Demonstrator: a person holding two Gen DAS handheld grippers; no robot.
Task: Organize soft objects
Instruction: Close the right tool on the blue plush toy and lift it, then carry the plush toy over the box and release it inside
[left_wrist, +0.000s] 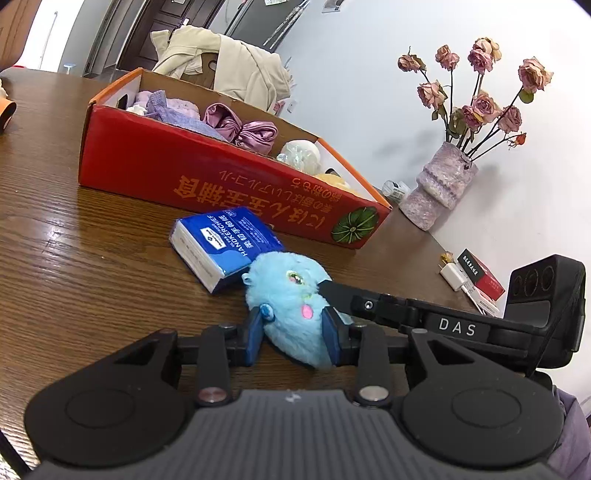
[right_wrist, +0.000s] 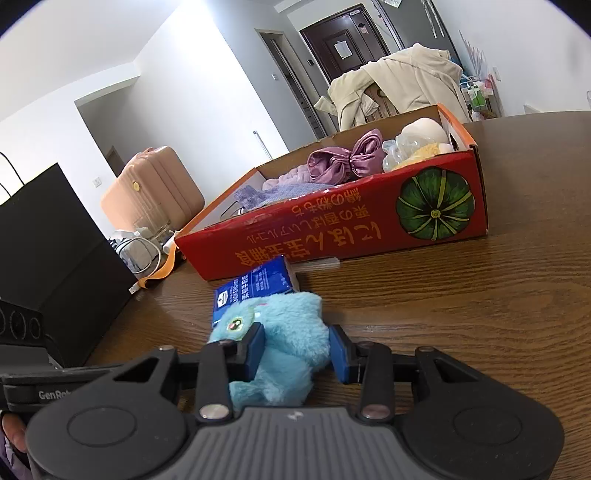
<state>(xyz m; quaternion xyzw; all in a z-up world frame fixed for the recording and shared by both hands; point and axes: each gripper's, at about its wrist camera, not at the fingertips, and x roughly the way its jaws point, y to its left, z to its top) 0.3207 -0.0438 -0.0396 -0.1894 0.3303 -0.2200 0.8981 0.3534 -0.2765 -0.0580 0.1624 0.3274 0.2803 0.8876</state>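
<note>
While both grippers, left (left_wrist: 293, 334) & right (right_wrist: 297, 354), are pinching 1 blue plush (left_wrist: 291, 299) in their jaws, 1 tissue pack (left_wrist: 225, 245) & 1 red box (left_wrist: 207, 170) are sitting on desk (left_wrist: 92, 240).

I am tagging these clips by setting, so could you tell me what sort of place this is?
Most likely a home, at a dining table. A wooden table holds a vase of dried roses, a cream coat hangs over a chair, and a pink suitcase stands by a hallway door.
</note>
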